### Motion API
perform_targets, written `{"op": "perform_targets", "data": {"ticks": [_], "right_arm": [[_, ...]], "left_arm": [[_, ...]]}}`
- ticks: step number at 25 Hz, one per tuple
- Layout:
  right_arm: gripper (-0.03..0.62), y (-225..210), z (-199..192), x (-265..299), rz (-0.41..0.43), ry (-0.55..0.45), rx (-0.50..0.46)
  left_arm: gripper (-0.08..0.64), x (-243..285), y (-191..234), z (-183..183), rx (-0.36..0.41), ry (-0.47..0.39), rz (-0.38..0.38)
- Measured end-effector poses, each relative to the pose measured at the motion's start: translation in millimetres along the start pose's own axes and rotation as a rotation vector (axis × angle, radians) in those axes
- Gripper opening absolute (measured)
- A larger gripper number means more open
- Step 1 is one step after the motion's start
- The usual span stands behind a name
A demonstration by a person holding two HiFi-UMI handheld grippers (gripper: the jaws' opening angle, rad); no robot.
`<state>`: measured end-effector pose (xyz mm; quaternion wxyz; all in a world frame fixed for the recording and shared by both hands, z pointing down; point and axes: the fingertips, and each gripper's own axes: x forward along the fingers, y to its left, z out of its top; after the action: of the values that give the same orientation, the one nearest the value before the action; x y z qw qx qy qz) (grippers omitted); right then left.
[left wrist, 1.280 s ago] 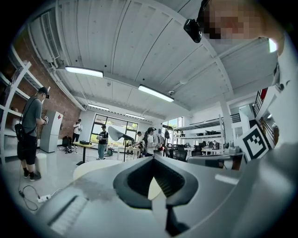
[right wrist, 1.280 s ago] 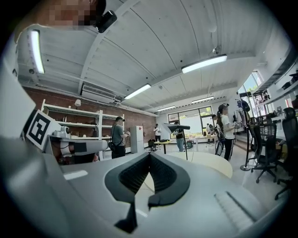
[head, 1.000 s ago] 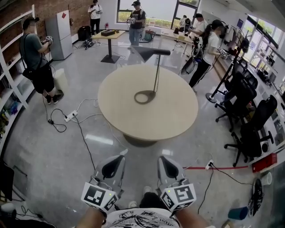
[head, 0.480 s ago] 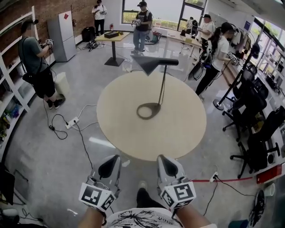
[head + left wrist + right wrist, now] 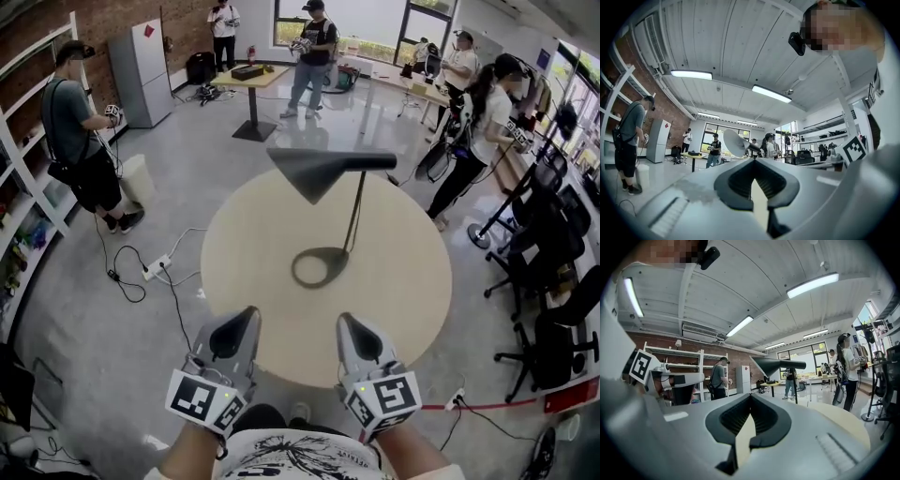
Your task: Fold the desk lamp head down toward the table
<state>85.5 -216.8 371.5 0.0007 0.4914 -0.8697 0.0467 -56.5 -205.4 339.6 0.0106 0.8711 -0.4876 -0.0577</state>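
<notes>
Desk lamp stands upright at the centre of the frame on the round table. Its ring base rests flat near the table's middle, and the thin stem rises to a horizontal arm. The cone-shaped lamp head sits at the arm's left end, raised well above the tabletop and not yet folded down.

Left gripper and right gripper sit side by side at the bottom of the frame, at the near table edge. Both point toward the lamp and are well apart from it. On each, the jaws are pressed together at the tips with nothing between them; only a sliver of tabletop shows through lower down. The left gripper view places the lamp head just above its jaws, left of centre. The right gripper view places it above and right of centre.

Assessment: this is a carry posture during approach, with the tools kept closed because no contact is due yet. The task is at its start. The next move likely requires one tool to steady the base or stem while the other presses the head down. A light base may tip if left unsupported.
</notes>
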Motion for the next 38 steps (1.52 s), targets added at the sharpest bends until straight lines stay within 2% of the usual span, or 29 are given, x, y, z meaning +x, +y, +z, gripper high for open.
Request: {"op": "perform_targets", "data": {"ticks": [4, 7, 12, 16, 19, 22, 29, 32, 35, 38], "right_arm": [[0.008, -17, 8, 33, -0.026, 0.001, 0.015], [0.008, -26, 4, 55, -0.056, 0.029, 0.0], [0.009, -46, 20, 90, -0.11, 0.012, -0.006], [0.008, -52, 24, 111, -0.127, 0.017, -0.032], [0.009, -53, 28, 124, -0.142, 0.01, -0.03], [0.008, -54, 31, 137, -0.145, 0.009, -0.037], [0.008, -51, 35, 154, -0.157, 0.006, -0.039], [0.008, -47, 32, 161, -0.16, 0.015, -0.027], [0.009, -46, 21, 162, -0.162, 0.035, -0.011], [0.008, -48, 12, 156, -0.173, 0.046, 0.004]], "left_arm": [[0.006, 31, 29, 14, 0.018, -0.01, -0.005], [0.006, 49, 52, 11, 0.009, 0.008, -0.016], [0.006, 97, 78, 26, -0.022, -0.004, -0.099], [0.006, 139, 94, 73, 0.096, -0.08, -0.155], [0.006, 159, 106, 108, 0.139, -0.139, -0.181], [0.006, 178, 113, 125, 0.172, -0.157, -0.201], [0.006, 205, 116, 116, 0.167, -0.11, -0.283], [0.006, 205, 124, 119, 0.159, -0.119, -0.287], [0.005, 205, 128, 112, 0.088, -0.108, -0.3], [0.005, 200, 125, 93, 0.122, -0.065, -0.285]]}}
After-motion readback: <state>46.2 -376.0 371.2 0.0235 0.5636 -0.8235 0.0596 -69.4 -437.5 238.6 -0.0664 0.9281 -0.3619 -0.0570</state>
